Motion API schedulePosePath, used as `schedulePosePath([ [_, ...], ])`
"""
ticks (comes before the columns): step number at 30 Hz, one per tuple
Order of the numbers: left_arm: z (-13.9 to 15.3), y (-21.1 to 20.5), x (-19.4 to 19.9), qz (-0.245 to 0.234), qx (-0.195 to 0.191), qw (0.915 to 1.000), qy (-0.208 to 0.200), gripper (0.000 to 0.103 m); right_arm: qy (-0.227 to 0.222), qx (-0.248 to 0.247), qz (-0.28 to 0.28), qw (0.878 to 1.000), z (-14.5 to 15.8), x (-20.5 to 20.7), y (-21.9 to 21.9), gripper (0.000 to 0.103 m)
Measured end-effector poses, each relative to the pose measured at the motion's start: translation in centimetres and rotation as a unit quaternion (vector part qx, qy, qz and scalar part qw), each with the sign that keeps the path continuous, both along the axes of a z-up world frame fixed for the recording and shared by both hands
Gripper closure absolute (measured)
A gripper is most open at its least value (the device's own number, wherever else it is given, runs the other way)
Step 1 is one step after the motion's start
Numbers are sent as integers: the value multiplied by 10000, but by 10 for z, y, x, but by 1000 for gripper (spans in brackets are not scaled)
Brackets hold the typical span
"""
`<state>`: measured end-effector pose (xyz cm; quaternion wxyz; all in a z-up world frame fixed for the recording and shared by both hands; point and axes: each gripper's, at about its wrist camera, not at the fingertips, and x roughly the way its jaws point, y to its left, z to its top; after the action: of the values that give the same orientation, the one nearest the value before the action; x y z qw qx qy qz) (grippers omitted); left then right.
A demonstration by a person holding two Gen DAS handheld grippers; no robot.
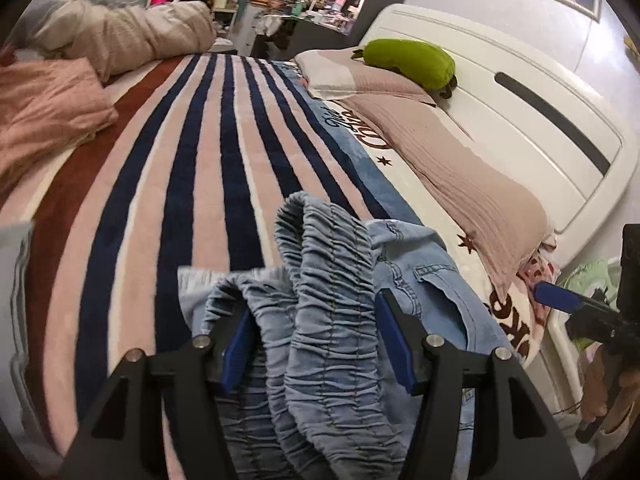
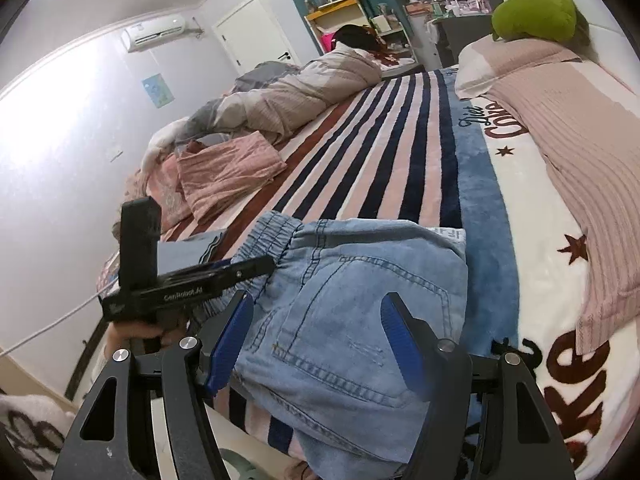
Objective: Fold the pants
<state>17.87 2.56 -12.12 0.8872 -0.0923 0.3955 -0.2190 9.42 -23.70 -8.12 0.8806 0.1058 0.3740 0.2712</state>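
Light blue denim pants (image 2: 352, 304) lie bunched on the striped blanket (image 1: 192, 168) near the bed's near edge. Their gathered elastic waistband (image 1: 320, 280) rises between my left gripper's (image 1: 316, 336) blue fingers, which stand wide apart around it; the gripper is open. My right gripper (image 2: 316, 340) is open too, its blue fingers on either side of the back pocket (image 2: 352, 308) area, above the cloth. The left gripper also shows in the right wrist view (image 2: 224, 272), at the waistband's left end. The right gripper's blue tip shows at the right edge of the left wrist view (image 1: 560, 298).
A folded pink garment (image 2: 228, 172) lies on the far left of the bed. A beige duvet (image 2: 296, 92) is heaped at the far end. A pink cover (image 1: 452, 160), a green cushion (image 1: 408, 60) and a white headboard (image 1: 520, 92) run along the right.
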Motion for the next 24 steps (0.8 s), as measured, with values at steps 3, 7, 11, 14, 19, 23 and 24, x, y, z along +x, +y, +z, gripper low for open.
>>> schedulePosePath([
  [3, 2, 1, 7, 2, 123, 9999, -52, 48, 75, 39, -81, 9999, -2, 3, 0, 40],
  [7, 10, 5, -7, 131, 390, 9988, -261, 35, 184, -1, -75, 9998, -5, 8, 7, 40],
  [11, 23, 26, -34, 139, 59, 9993, -348, 34, 154, -108, 46, 9998, -5, 14, 21, 40],
  [14, 26, 23, -57, -79, 119, 9989, -457, 34, 165, -163, 145, 9996, -7, 20, 29, 40],
  [19, 19, 11, -82, -239, 364, 9977, -516, 62, 232, -165, 274, 9992, -10, 27, 41, 40],
  [23, 9, 12, -92, -115, 767, 9960, -452, 79, 191, -165, 323, 9992, -9, 25, 45, 40],
  [24, 9, 17, -95, -90, 660, 9968, -434, 82, 181, -163, 312, 9992, -9, 24, 44, 40],
])
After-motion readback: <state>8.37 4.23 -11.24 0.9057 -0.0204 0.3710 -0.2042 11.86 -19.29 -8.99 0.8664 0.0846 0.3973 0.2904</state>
